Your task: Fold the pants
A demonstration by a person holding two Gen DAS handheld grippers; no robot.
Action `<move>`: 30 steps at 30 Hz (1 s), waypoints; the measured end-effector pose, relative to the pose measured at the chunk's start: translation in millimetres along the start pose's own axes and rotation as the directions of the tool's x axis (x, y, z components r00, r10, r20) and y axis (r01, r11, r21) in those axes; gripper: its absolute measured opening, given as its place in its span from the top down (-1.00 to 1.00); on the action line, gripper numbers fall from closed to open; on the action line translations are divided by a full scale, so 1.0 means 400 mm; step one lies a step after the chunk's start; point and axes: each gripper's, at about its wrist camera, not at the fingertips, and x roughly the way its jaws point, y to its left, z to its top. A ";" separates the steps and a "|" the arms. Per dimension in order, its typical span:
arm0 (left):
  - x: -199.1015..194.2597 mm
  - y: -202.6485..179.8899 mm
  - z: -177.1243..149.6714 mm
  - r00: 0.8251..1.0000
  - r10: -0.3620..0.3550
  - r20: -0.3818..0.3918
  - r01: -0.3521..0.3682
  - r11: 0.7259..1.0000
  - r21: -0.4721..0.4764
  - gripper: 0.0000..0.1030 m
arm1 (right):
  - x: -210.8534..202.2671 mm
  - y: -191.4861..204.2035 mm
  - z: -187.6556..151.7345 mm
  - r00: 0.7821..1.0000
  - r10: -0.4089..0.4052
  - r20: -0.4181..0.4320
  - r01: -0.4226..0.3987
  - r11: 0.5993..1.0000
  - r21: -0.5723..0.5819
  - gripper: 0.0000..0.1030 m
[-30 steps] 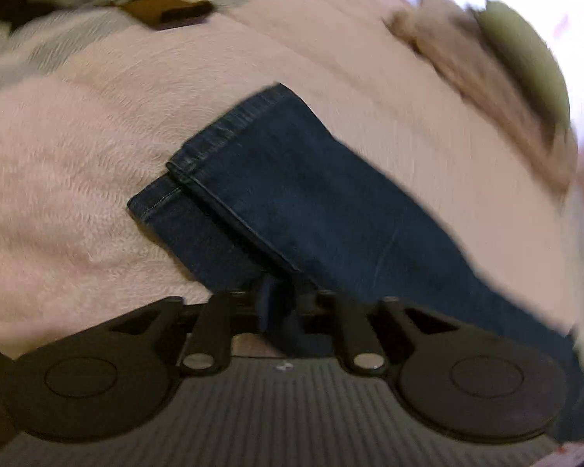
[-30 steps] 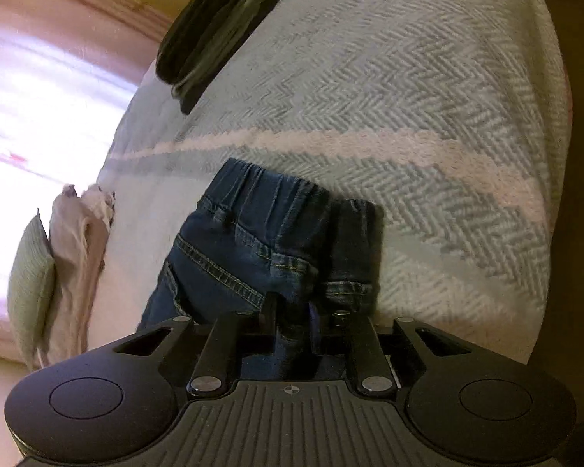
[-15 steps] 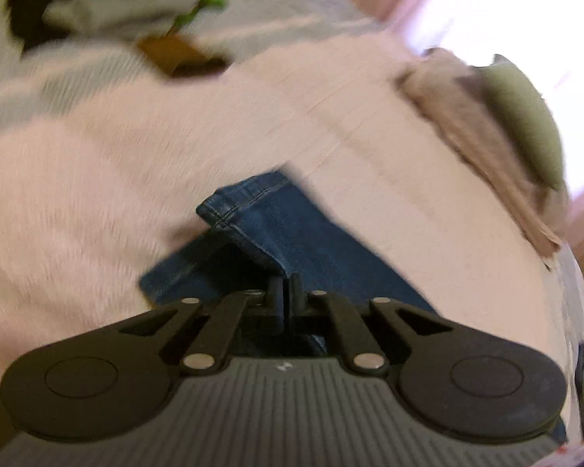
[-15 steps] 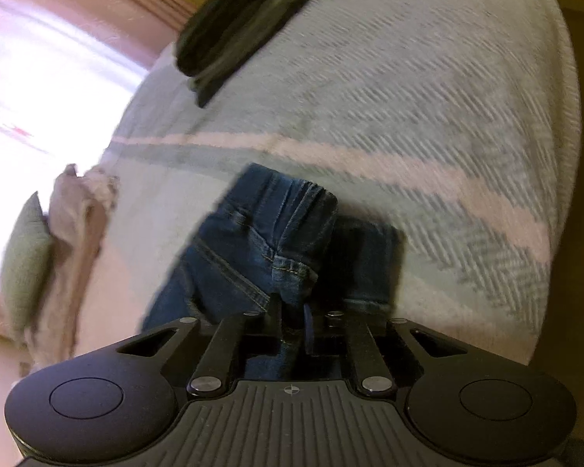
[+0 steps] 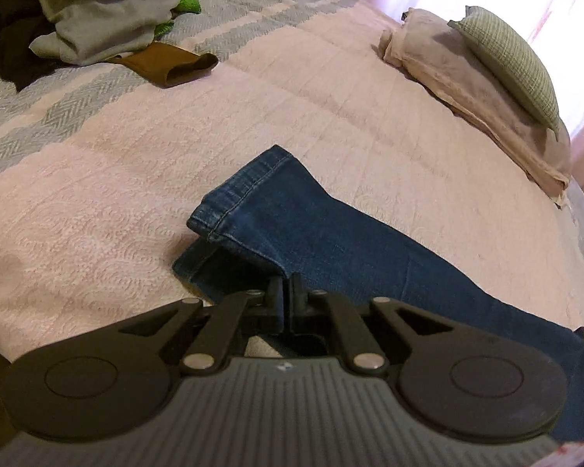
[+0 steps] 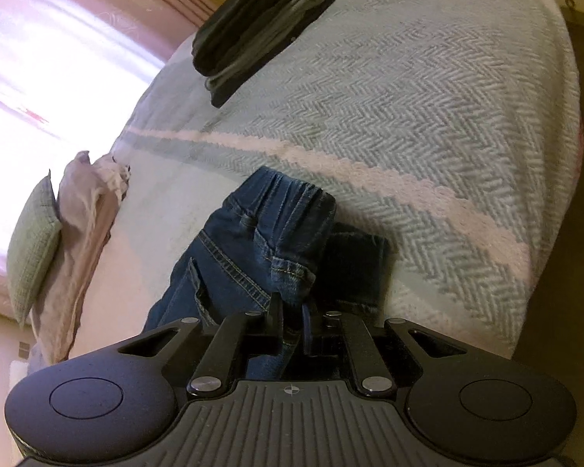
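The left claw (image 5: 286, 286) is pinching the hem end of the jeans (image 5: 331, 241), its jaws drawn nearly together on the upper layer of denim, which is lifting off the layer beneath it. The right claw (image 6: 292, 307) is gripping the waistband end of the same jeans (image 6: 253, 241) in the same way, jaws almost closed with a fold of the band between them and raised off the bed.

The jeans are lying stretched across a bed, on a bedspread (image 5: 116, 179) that is pink in the middle and grey herringbone toward the ends. Well beyond the hem, a loose heap of clothes (image 5: 97, 7) is sitting near the far edge, with a brown garment (image 5: 171, 64) just beside it. A folded pink blanket (image 5: 467, 81) is resting by the window side, with a green pillow (image 5: 510, 62) leaning on it. Beyond the waistband, a stack of folded dark clothes (image 6: 261, 27) is sitting at the far end.
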 end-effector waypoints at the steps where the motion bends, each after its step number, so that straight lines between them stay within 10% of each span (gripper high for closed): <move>1: 0.008 0.002 -0.001 1.000 0.009 -0.004 -0.009 1.000 0.007 0.94 | 0.001 -0.003 -0.005 1.000 -0.004 0.001 0.004 1.000 -0.003 0.91; 9: 0.105 -0.029 -0.037 0.992 0.115 -0.060 -0.108 0.988 0.112 0.89 | 0.043 -0.037 -0.029 0.997 -0.069 -0.035 0.069 0.998 -0.003 0.89; 17: 0.081 -0.080 -0.029 0.976 0.206 -0.071 -0.190 0.964 0.188 0.82 | 0.022 -0.064 -0.021 1.000 -0.019 -0.001 0.019 0.996 0.083 0.48; 21: 0.038 -0.120 -0.027 0.961 0.261 -0.096 -0.231 0.941 0.248 0.79 | 0.010 -0.050 -0.015 0.990 -0.117 -0.084 0.112 0.992 -0.064 0.37; 26: -0.016 -0.208 -0.003 0.945 0.322 -0.064 -0.277 0.887 0.369 0.72 | -0.062 0.029 0.062 0.962 -0.270 0.023 0.263 0.910 -0.320 0.15; 30: 0.021 -0.438 0.007 0.978 0.204 -0.043 -0.143 0.806 0.575 0.69 | -0.021 0.113 0.158 0.979 -0.197 0.047 0.194 0.844 -0.500 0.06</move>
